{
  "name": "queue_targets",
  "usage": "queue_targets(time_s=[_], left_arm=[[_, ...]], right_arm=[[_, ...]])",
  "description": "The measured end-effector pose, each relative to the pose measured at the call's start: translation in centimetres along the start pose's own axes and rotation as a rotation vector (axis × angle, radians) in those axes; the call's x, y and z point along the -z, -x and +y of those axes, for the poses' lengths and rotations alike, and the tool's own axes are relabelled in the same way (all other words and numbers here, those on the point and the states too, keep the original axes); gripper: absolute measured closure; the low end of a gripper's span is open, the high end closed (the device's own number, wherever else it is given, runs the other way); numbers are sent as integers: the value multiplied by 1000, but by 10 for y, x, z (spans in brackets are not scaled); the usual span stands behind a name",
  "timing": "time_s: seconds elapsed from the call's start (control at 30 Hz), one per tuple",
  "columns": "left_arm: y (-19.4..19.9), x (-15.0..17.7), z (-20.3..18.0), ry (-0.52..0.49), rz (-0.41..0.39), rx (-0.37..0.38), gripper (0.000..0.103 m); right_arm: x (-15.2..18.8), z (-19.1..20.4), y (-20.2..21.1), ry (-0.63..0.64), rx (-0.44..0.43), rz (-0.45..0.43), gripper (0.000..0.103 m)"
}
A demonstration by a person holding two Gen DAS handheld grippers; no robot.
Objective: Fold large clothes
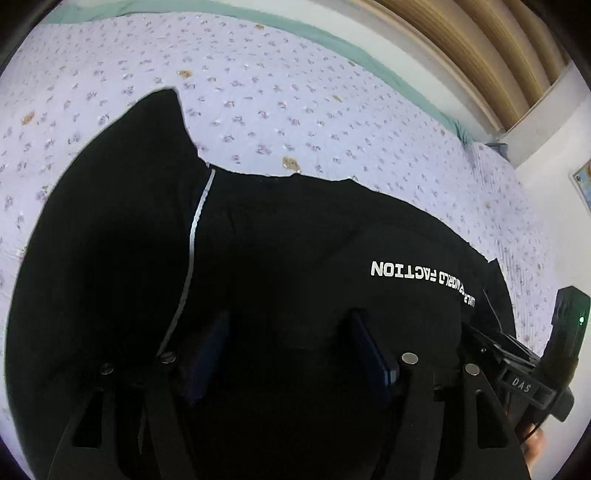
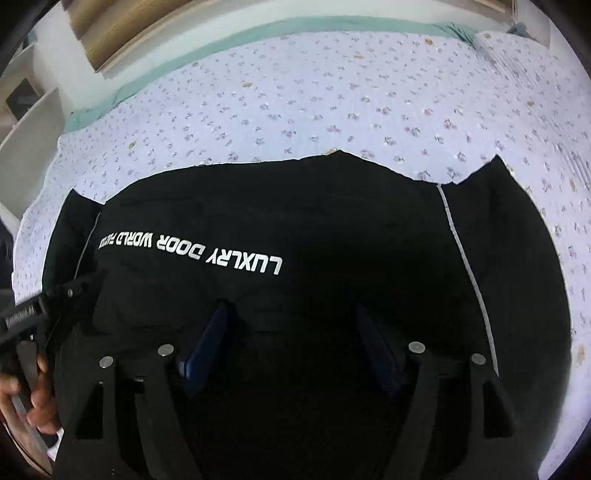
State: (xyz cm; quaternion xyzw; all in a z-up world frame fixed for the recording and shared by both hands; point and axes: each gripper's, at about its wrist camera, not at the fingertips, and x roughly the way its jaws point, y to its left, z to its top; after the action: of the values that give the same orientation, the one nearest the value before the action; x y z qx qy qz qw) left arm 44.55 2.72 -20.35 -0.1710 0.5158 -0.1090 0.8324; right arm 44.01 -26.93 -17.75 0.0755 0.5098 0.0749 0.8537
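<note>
A large black garment [image 1: 288,240] with white lettering and thin grey seam stripes lies spread on a floral bed; it also shows in the right wrist view [image 2: 295,214]. My left gripper [image 1: 288,325] is open, its blue-padded fingers [image 1: 369,343] wide apart just over the near part of the cloth, nothing between them. My right gripper [image 2: 291,321] is open too, its fingers [image 2: 210,339] spread over the cloth below the lettering [image 2: 192,251]. The right gripper's body [image 1: 535,369] shows at the lower right of the left wrist view.
The lilac floral bedspread [image 1: 277,92] stretches beyond the garment, edged by a green sheet [image 2: 258,33]. A wooden headboard [image 1: 480,48] and a white wall stand behind. White shelves [image 2: 29,122] are at the left of the right wrist view.
</note>
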Motion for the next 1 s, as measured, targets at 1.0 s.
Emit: queue_targets(time_s=[1.0], left_arm=[[155,101,34,-29,-126,30,34]], right_arm=[[118,-36,144,3,-14,-135,13]])
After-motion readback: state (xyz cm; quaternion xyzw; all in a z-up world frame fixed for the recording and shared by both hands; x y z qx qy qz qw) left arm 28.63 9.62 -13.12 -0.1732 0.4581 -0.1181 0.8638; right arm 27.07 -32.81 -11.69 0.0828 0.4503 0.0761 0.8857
